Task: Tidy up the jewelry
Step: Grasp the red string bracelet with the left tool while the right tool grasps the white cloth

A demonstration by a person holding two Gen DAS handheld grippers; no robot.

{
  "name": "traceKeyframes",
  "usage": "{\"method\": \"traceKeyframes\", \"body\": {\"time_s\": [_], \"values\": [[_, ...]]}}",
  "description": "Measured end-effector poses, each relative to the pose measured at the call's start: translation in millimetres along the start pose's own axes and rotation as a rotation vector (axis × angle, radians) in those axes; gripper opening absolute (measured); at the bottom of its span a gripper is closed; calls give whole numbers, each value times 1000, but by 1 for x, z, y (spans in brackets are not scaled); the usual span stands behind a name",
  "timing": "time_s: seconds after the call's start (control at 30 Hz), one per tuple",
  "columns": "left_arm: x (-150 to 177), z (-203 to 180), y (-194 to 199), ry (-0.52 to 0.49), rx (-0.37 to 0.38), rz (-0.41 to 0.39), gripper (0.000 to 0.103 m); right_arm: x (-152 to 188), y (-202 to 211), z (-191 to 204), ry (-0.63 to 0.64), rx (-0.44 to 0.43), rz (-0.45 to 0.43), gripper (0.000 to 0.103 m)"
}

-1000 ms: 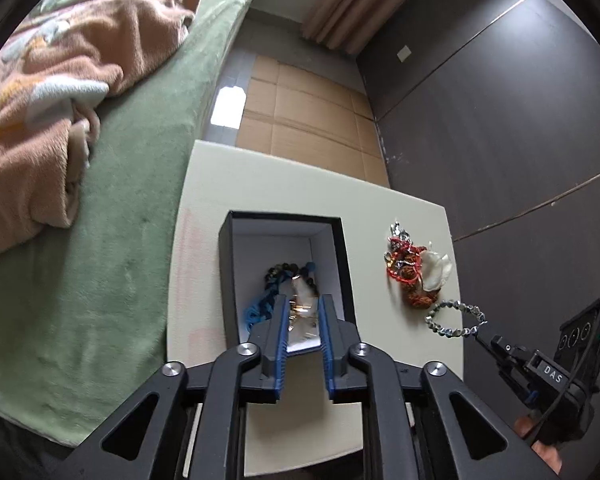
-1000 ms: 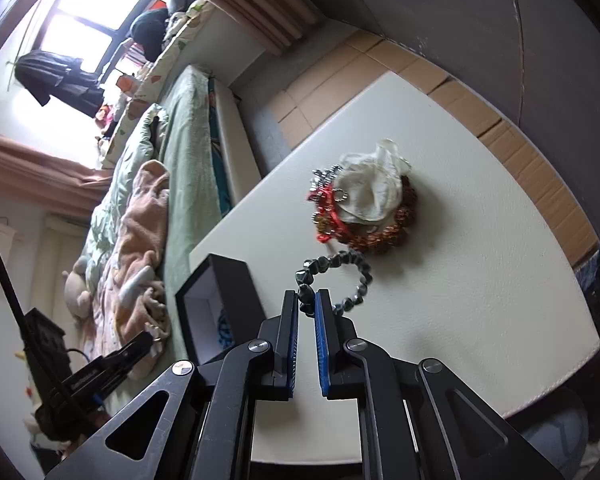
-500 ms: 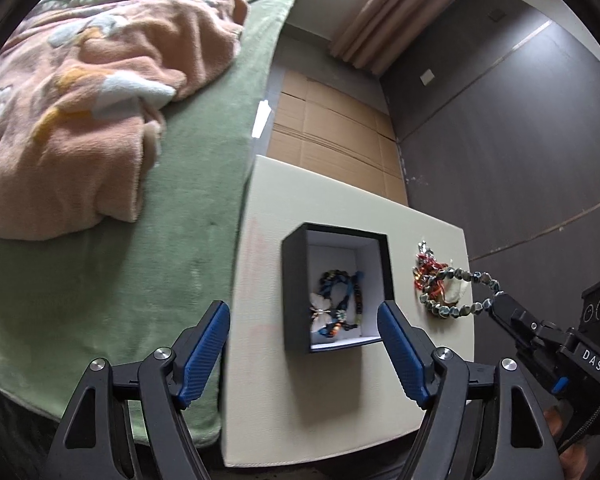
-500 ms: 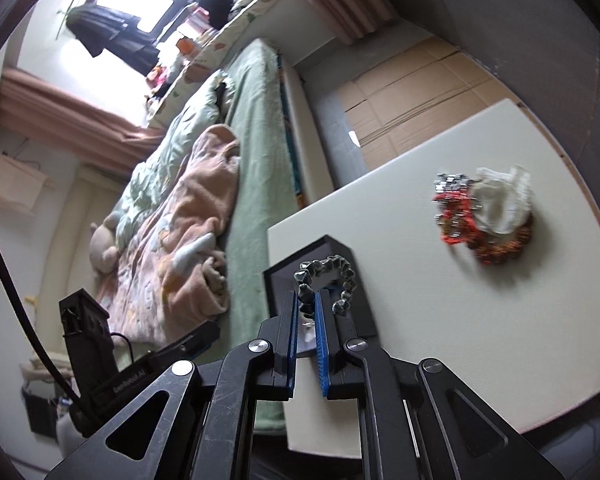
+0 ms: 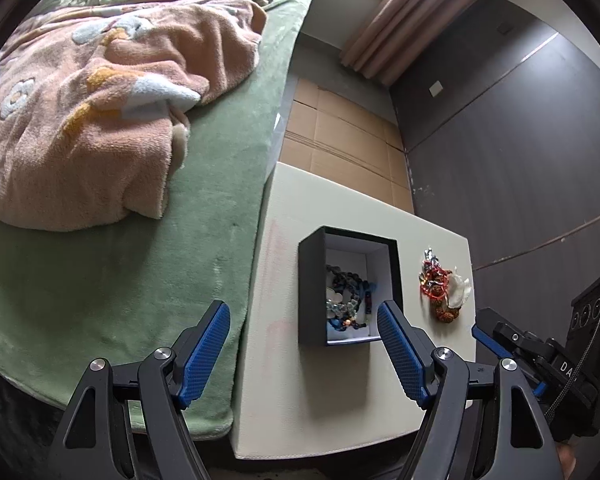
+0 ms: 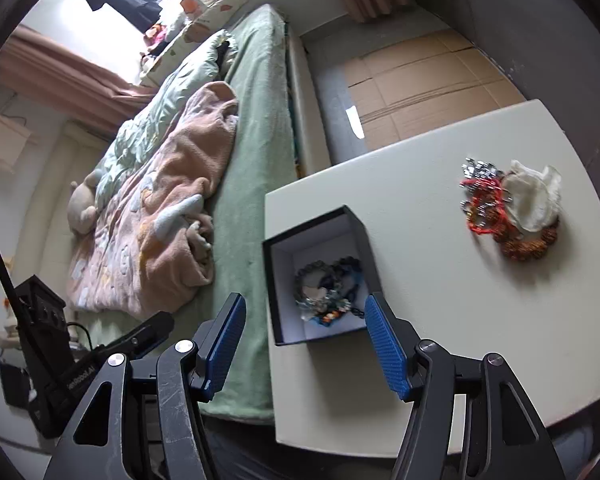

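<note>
From the left wrist view, the left gripper (image 5: pixel 304 354) hangs above the near edge of the cream table (image 5: pixel 300 408) with its blue fingers spread wide and nothing between them; the black jewelry box (image 5: pixel 312 280) sits just beyond, holding a tangle of beaded bracelets (image 5: pixel 346 300), while the loose jewelry pile (image 5: pixel 442 288) of red cord, brown beads and a white piece lies on the table to its right, apart from the box. The right gripper (image 5: pixel 500 344) shows at the right edge, near that pile. From the right wrist view, the right gripper (image 6: pixel 304 344) is also fully open and empty, poised over the box (image 6: pixel 360 232), with the pile (image 6: pixel 512 208) far right. The next pick likely comes from the pile: approach from above, pinch one strand only, and lift clear. The bed (image 6: pixel 244 160) crowds the table's left side; the right half offers free room.
</note>
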State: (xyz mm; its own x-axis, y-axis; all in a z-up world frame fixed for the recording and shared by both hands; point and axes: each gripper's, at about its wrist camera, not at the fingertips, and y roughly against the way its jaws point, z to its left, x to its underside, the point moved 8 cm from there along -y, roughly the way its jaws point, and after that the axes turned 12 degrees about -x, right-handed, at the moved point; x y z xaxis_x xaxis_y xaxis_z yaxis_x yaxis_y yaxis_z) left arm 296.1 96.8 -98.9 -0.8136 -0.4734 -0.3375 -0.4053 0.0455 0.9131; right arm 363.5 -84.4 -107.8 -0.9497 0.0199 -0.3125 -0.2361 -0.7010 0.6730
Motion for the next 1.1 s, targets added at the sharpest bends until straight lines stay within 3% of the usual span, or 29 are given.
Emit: {"method": "traceKeyframes", "body": {"time_s": [0.7,1.1], "values": [[11,-123,2,-203,39,-47,77,-22,108,-104,-176,71,-220,63],[19,-196,-48,-294,69,16,61,-37,124,-156,-243,76,-281,63]]}}
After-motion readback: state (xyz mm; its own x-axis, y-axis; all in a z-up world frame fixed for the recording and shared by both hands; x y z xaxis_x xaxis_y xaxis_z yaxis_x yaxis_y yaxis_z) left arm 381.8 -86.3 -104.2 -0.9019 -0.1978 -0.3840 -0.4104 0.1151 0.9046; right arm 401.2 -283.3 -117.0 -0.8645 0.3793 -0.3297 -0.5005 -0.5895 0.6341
